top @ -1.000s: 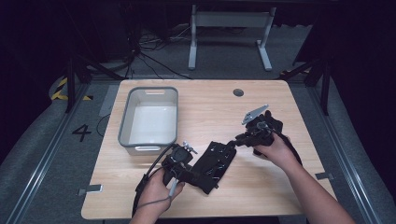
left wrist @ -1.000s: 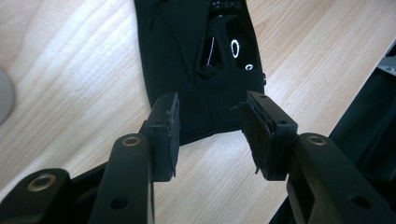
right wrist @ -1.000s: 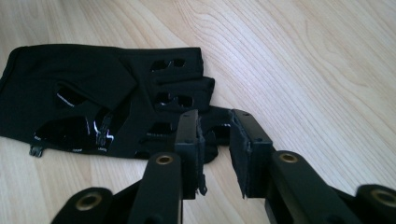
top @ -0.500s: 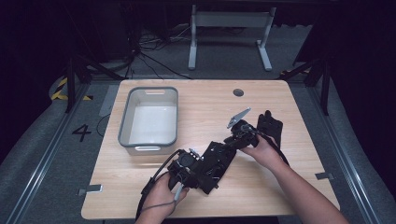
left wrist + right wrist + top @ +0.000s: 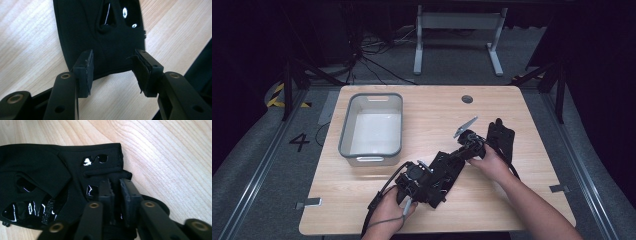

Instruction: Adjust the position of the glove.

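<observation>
A flat black fabric glove with small cut-out holes and glossy printing [image 5: 443,172] lies on the light wooden tabletop [image 5: 522,107], toward the middle of its near edge, slanting from the near side up toward the right. A second black glove [image 5: 502,137] lies just beyond the right hand, nearer the right edge; its fingers blur into the dark gripper body in the high view, so its outline is hard to trace.

The left gripper [image 5: 113,71] sits at the near end of the first glove. In the left gripper view its jaws stand well apart, having just been opening, with the glove's hem between the pads [image 5: 88,70] but not pressed by them; bare wood shows under the gap. The far part of the glove is cut off by the top of that view.

The right gripper [image 5: 117,192] is at the glove's far end. Its jaws have just been closing and now stand nearly together, pinching a fold of the black fabric at the cuff edge. How much cloth lies between the pads is hidden by the jaws themselves.

A grey rectangular plastic tub with a white inside [image 5: 346,135] stands toward the left edge, well apart from both gloves.
</observation>
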Motion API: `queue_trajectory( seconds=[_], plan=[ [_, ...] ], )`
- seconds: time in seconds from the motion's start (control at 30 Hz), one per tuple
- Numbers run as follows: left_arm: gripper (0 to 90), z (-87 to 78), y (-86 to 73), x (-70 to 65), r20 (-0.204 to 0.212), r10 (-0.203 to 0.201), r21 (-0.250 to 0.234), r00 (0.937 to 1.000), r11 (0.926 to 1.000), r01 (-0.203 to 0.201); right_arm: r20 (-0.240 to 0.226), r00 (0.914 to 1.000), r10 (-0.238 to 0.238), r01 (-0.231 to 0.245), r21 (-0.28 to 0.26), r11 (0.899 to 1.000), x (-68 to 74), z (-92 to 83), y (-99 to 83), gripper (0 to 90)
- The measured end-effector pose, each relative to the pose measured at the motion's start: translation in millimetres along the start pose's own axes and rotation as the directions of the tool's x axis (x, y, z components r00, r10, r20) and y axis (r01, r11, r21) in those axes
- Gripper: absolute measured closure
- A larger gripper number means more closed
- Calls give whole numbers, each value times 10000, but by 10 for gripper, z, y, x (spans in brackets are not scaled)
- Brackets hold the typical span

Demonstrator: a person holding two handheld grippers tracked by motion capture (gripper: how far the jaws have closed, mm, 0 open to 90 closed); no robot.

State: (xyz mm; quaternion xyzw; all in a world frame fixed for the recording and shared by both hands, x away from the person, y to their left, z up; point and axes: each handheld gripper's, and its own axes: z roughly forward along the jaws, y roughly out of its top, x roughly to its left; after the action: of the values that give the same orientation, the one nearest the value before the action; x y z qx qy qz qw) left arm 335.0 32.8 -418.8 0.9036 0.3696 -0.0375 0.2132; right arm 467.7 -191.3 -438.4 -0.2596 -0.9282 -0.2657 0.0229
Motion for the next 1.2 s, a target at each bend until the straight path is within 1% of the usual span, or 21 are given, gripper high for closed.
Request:
queue_trajectory(
  seconds=[0.03, 0.17, 0.3, 0.33, 0.37, 0.43, 0.47, 0.5, 0.53, 0.57, 0.6, 0.67, 0.7, 0.73, 0.77, 0.87, 0.9, 1.0, 1.03, 1.1, 1.2],
  plan=[
    [516, 16, 6, -4, -43, 10, 54, 10000, 10000, -10, 41, 9999, -138, 138, 33, 9999, 15, 0, 4, 832],
    [510, 78, 29, -18, -78, -115, 69, 9999, 9999, 116, 188, 9995, -268, 267, 70, 9996, 39, 2, 10, 835],
    [497, 176, 55, -46, -195, -191, 344, 9996, 9992, 198, 253, 9994, -244, 243, 33, 9997, 49, 2, 7, 835],
    [494, 200, 59, -53, -250, -151, 398, 9996, 9991, 161, 284, 9993, -254, 253, 32, 9997, 52, 2, 7, 835],
    [487, 205, 62, -63, -298, -149, 396, 9994, 9991, 161, 381, 9988, -313, 312, 41, 9995, 60, 3, 9, 835],
    [488, 208, 66, -68, -370, -230, 419, 9990, 9988, 246, 421, 9986, -318, 317, 35, 9995, 66, 4, 10, 835],
    [501, 212, 63, -74, -467, -252, 396, 9986, 9989, 270, 430, 9986, -309, 307, 36, 9995, 71, 5, 11, 835],
    [573, 213, 59, -84, -670, -187, 374, 9976, 9991, 213, 460, 9984, -313, 312, 26, 9995, 74, 5, 11, 835],
    [596, 212, 54, -89, -843, -67, 396, 9964, 9992, 100, 463, 9985, -298, 297, 31, 9996, 75, 4, 10, 835],
    [618, 213, 48, -88, -899, -25, 364, 9959, 9993, 58, 457, 9986, -277, 276, 21, 9996, 73, 5, 9, 835],
    [618, 212, 45, -83, -923, -66, 324, 9957, 9994, 97, 457, 9986, -277, 276, 21, 9996, 73, 5, 9, 835],
    [665, 207, 47, -65, -876, -89, 340, 9961, 9994, 119, 454, 9986, -263, 262, 16, 9997, 72, 5, 8, 835],
    [665, 197, 52, -8, -608, -219, 321, 9979, 9992, 239, 453, 9986, -261, 261, 3, 9997, 72, 5, 7, 835],
    [746, 192, 49, 15, -421, -308, 265, 9986, 9991, 319, 435, 9988, -226, 225, 23, 9997, 70, 3, 7, 835],
    [797, 195, 47, 29, -194, -338, 245, 9992, 9991, 343, 417, 9989, -224, 224, 9, 9997, 66, 3, 6, 835],
    [839, 186, 49, 17, -238, -242, 222, 9994, 9994, 247, 367, 9992, -160, 161, -25, 9999, 62, -1, 4, 839],
    [843, 182, 52, 5, -335, -188, 216, 9993, 9996, 195, 407, 9990, -189, 190, -27, 9998, 66, -5, 4, 841],
    [851, 155, 62, -21, -409, 33, 244, 9992, 9997, -23, 576, 9978, -316, 320, -53, 9995, 89, -33, 8, 846],
    [852, 138, 60, -32, -410, 42, 226, 9991, 9997, -33, 608, 9979, -243, 248, -61, 9997, 104, -50, 10, 846],
    [853, 86, 57, -45, -366, 80, 139, 9993, 9999, -75, 618, 9977, -288, 300, -184, 9994, 123, -101, 5, 846],
    [853, -4, 53, -54, -365, 188, -19, 9992, 9998, -189, 530, 9983, -248, 269, -394, 9989, 156, -209, -18, 846]
  ],
)
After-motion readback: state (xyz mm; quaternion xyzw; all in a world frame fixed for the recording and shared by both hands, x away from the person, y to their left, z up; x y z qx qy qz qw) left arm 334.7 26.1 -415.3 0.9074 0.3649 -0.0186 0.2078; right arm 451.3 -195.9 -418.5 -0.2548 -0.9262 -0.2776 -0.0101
